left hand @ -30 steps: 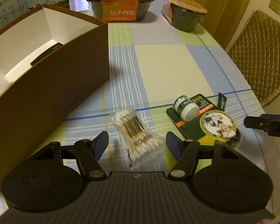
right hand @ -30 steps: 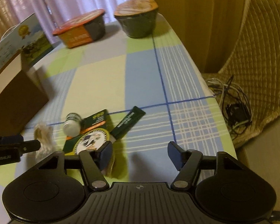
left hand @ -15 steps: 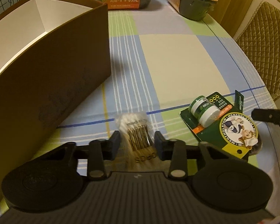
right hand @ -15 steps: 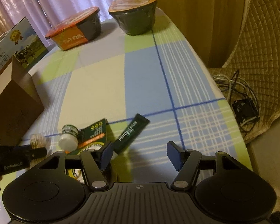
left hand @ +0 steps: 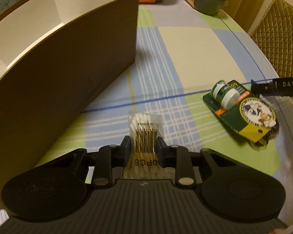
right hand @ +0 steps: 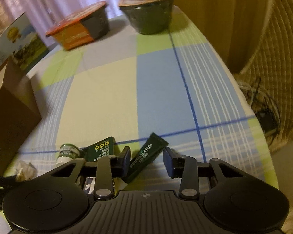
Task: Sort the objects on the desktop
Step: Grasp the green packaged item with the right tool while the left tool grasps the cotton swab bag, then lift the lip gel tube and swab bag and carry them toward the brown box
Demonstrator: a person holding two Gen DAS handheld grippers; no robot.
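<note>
My left gripper (left hand: 143, 146) is shut on a clear bag of cotton swabs (left hand: 145, 136), just in front of the open brown cardboard box (left hand: 68, 62) at the left. A green blister card with a small white-capped jar (left hand: 242, 107) lies on the checked tablecloth to the right. My right gripper (right hand: 146, 159) is open, with its fingers on either side of a dark green lip gel tube (right hand: 145, 157) that lies on the cloth. The jar card (right hand: 99, 150) sits just left of it. The cotton swab bag also shows in the right wrist view (right hand: 25, 170).
Two instant food bowls, one orange (right hand: 78, 27) and one dark green (right hand: 148, 13), stand at the far end of the table. A milk carton (right hand: 13, 42) stands behind the box. A quilted chair (right hand: 277, 58) and cables (right hand: 263, 105) are past the table's right edge.
My left gripper has closed on the cotton swab bag. My right gripper has moved forward and left, so its narrowed fingers now flank the lip gel tube.
</note>
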